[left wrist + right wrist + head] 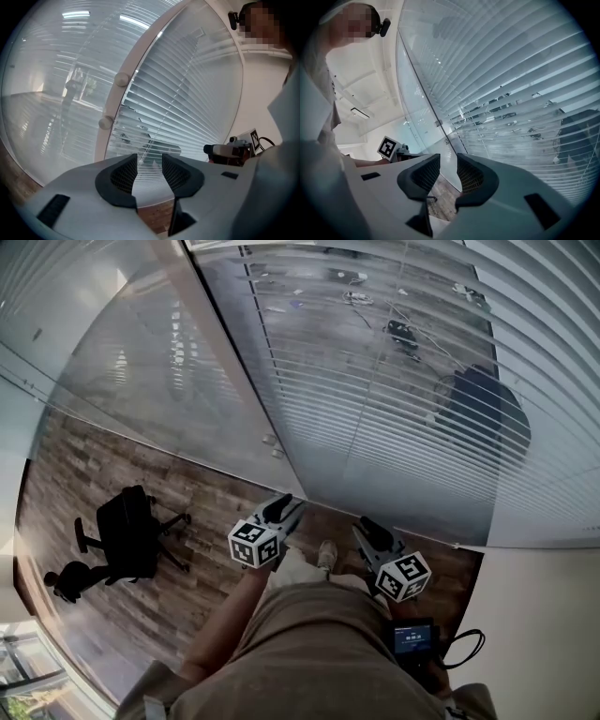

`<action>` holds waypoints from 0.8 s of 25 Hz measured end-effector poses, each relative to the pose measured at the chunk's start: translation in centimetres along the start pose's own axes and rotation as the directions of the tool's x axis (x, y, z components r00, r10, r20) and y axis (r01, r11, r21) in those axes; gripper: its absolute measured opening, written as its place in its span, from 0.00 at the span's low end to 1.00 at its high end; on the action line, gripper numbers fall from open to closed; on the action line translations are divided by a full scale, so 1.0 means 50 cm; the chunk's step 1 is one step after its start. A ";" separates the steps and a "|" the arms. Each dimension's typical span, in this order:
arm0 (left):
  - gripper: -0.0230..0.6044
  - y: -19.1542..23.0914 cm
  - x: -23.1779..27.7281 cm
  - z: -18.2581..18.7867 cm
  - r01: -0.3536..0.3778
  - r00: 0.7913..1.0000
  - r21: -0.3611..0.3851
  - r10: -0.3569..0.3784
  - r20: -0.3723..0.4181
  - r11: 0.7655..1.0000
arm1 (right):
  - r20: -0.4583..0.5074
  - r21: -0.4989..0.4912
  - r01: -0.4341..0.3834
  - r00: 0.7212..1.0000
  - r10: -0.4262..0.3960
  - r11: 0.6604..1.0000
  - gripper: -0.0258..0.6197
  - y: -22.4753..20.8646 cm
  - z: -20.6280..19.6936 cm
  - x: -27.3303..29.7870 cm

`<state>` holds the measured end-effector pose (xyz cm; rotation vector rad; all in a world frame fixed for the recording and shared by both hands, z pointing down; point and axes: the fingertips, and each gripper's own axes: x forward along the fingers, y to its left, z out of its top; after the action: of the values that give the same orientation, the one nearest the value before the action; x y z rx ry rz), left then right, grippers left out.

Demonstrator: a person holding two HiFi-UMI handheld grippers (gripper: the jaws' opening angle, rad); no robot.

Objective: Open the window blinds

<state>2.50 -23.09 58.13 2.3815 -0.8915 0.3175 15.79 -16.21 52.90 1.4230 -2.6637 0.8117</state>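
Observation:
White slatted blinds (pixel 394 399) hang behind a glass wall, their slats partly tilted so that the room beyond shows through. Two small round knobs (pixel 273 446) sit on the white upright frame beside them, and both knobs (pixel 121 78) show up and to the left of the jaws in the left gripper view. My left gripper (pixel 286 506) points toward the base of that frame, open with nothing between its jaws (pixel 150 161). My right gripper (pixel 365 525) is beside it, short of the blinds (pixel 520 70), also open and empty (pixel 448 161).
A black office chair (pixel 127 535) stands on the wood floor at the left. A plain glass panel (pixel 122 352) fills the left side. The person's shoe (pixel 326 554) is near the wall base. A small screen device with a cable (pixel 413 637) hangs at the waist.

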 end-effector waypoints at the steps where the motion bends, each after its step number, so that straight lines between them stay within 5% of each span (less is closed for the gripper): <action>1: 0.30 -0.001 -0.001 -0.011 0.005 1.000 0.001 -0.005 -0.005 1.000 | 0.004 0.004 0.003 1.000 -0.003 1.000 0.22 0.002 -0.011 -0.002; 11: 0.30 -0.014 -0.050 -0.022 0.079 0.997 0.044 -0.078 -0.021 0.996 | 0.026 0.002 0.062 0.998 -0.062 0.998 0.22 0.069 -0.031 -0.007; 20: 0.30 -0.004 -0.214 -0.074 0.127 0.992 0.070 -0.124 -0.035 0.989 | 0.000 -0.014 0.059 0.998 -0.059 0.998 0.22 0.241 -0.086 0.038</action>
<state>-5.46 -15.15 56.74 2.4797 -0.7236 0.3403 4.34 -10.32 51.83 1.4902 -2.6081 0.7869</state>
